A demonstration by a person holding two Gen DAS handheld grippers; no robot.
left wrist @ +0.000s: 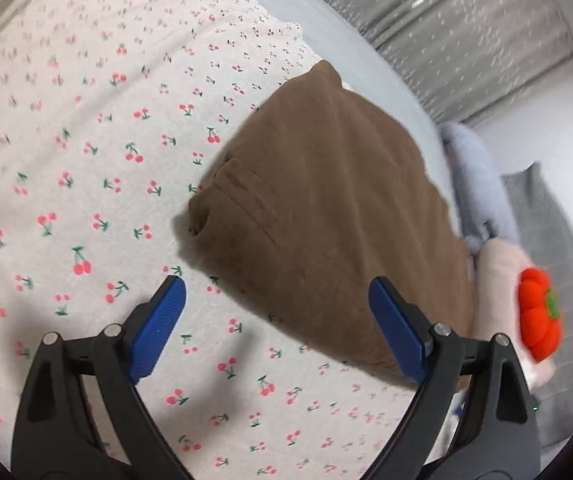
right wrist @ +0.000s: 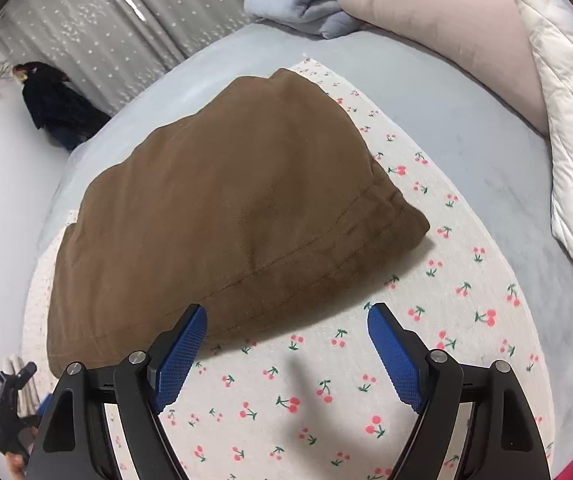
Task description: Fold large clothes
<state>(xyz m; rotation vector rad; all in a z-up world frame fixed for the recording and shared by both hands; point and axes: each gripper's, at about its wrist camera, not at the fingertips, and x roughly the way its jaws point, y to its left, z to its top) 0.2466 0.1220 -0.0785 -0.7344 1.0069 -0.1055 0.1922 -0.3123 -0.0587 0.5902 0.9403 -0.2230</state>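
A brown garment [left wrist: 326, 216] lies folded into a thick compact stack on a white cherry-print cloth [left wrist: 86, 160]. It also shows in the right wrist view [right wrist: 226, 216], on the same cloth [right wrist: 426, 352]. My left gripper [left wrist: 276, 292] is open and empty, hovering just above the cloth at the stack's near edge. My right gripper [right wrist: 286, 316] is open and empty, its left pad [right wrist: 182, 352] close over the stack's near edge. The left gripper also shows at the lower left of the right wrist view [right wrist: 2, 412].
The cloth lies on a pale blue bed sheet [right wrist: 446, 120]. Rolled blue [right wrist: 298, 0] and pink [right wrist: 438, 20] blankets, a white quilt [right wrist: 566, 140] and an orange plush toy [left wrist: 538, 316] lie at the bed's far side. Grey curtains [left wrist: 466, 28] hang behind. A dark bundle [right wrist: 54, 108] lies on the floor.
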